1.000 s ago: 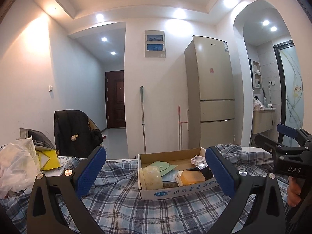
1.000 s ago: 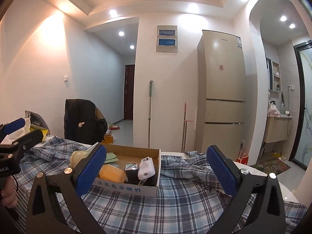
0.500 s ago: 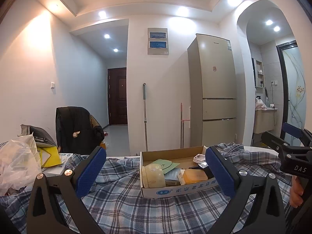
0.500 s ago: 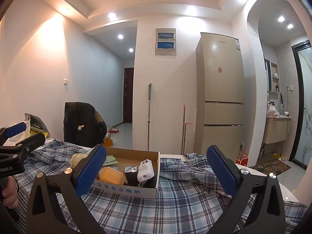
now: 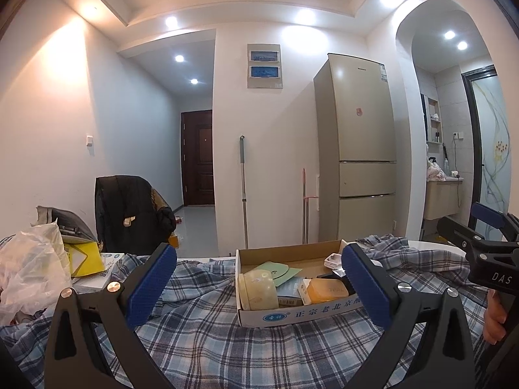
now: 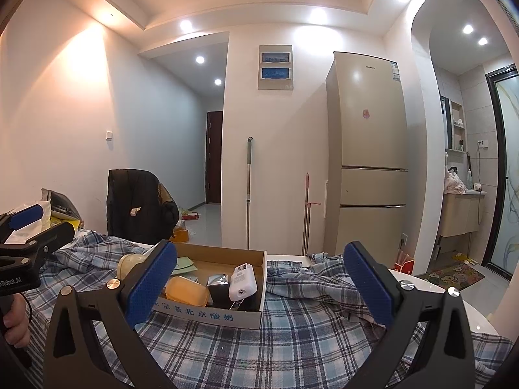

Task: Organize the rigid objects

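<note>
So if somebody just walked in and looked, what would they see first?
Probably the cardboard box on the blue checked cloth, packed with small things: an orange block, a white plug and a cream round jar. Right up close, the wide-open left claw and right claw show blue pads. Behind it all, a tall beige fridge stands against the wall.

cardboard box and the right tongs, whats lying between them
Only plaid cloth: in the right wrist view the stretch from the open right tongs to the cardboard box front wall holds nothing else.
</note>
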